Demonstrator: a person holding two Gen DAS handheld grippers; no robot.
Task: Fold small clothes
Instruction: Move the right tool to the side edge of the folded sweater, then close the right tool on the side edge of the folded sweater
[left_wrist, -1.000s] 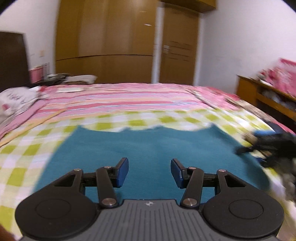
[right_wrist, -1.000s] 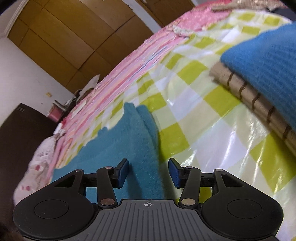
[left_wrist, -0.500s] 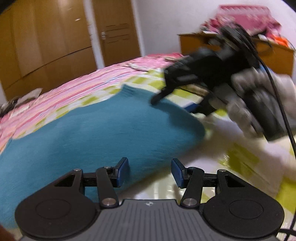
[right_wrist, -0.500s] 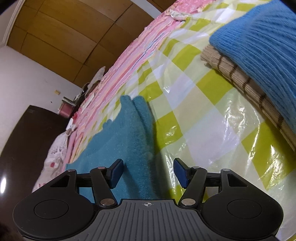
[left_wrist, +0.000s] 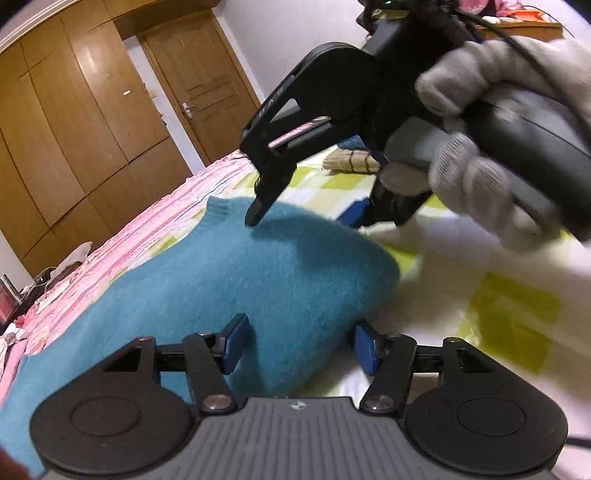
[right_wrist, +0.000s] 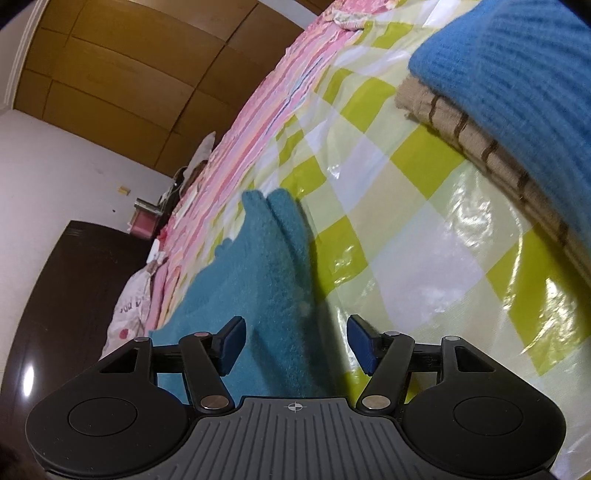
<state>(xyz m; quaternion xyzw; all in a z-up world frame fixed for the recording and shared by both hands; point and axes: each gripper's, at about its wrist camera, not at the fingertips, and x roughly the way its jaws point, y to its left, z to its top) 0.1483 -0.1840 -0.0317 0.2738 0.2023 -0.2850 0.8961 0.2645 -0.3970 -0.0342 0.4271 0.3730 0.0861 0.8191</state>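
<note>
The fuzzy teal knit sweater (left_wrist: 229, 280) lies flat on the checked bed cover (right_wrist: 406, 236). It looks soft, light and limp. My left fingers (left_wrist: 299, 345) are opening astride its folded corner; my right fingers (right_wrist: 295, 341) stand apart, empty, over its edge. I would pinch both layers at the edge.

My left gripper (left_wrist: 299, 341) tilts down, jaws opening, pads apart. My right gripper (right_wrist: 295, 339), gripped by my gloved hand (left_wrist: 491, 147), angles down with jaws spread.
</note>
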